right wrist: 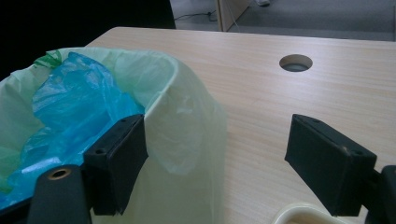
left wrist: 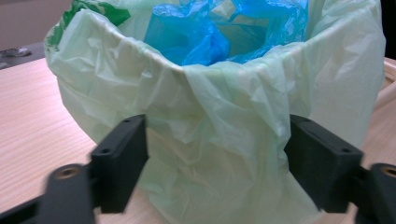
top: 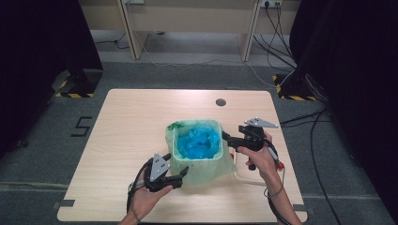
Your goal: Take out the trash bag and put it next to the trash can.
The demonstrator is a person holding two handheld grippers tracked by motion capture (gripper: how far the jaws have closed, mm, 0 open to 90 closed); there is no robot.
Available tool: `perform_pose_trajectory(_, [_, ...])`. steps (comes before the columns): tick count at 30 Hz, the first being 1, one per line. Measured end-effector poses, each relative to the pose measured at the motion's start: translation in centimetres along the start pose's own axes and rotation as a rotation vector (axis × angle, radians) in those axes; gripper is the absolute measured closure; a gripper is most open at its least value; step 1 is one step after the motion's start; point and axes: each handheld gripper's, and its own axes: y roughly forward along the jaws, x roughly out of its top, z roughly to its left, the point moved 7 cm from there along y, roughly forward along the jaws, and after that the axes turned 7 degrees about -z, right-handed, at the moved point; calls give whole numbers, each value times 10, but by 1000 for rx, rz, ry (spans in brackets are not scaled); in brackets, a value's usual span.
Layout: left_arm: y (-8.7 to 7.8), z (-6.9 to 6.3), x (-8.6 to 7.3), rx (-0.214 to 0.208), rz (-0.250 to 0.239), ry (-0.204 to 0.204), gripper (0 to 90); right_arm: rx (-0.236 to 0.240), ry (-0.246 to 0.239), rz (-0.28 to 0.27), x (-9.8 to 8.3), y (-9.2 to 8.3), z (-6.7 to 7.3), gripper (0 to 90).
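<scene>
The work in hand looks like fitting the pale green liner point(top: 202, 164) over a small bin point(top: 196, 140) that stands just right of the worktop point(top: 122, 140) centre, at about 6 o'clock from the round cable hole point(top: 220, 102). The liner is already draped over the rim all round and hangs loose down the outside, bunched in folds on the near side. Inside the bin lies a crumpled blue bag point(top: 199, 142), filling most of the opening; a darker green scrap point(top: 175, 125), perhaps the liner's tie, sits on the rim at 10 o'clock. The left claw point(top: 180, 177) is at the bin's 7 o'clock corner, its jaws apart and straddling a fold of hanging liner without the pads pressing on it, as the left gripper view shows. The right claw point(top: 226, 139) is at the bin's 3 o'clock side, jaws wide apart, one jaw over the rim inside the bin and the other outside above bare worktop, holding nothing. I judge the step to be taking hold of the slack. The next move calls for closing the left jaws on the fold and the right jaws on the rim, gently, since thin film slips and tears. A pale curved object point(right wrist: 303, 213) lies beside the bin near the right hand; I cannot tell what it is.
</scene>
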Motion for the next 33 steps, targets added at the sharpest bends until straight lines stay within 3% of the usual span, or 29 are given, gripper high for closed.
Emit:
perform_pose_trajectory(6, [-10, -2, 6, 9, -9, 29, 480, -2, -2, 4, -1, -1, -2, 205])
perform_pose_trajectory(18, [-23, -1, 11, -2, -42, 23, 830, 9, -9, -13, 6, -3, -1, 199])
perform_pose_trajectory(24, [-27, -3, 17, -22, -52, 44, 876, 5, -36, -9, 17, 8, 0, 223])
perform_pose_trajectory(33, [-25, -2, 16, -40, -50, 35, 866, 47, -115, 43, 29, 31, 15, 381])
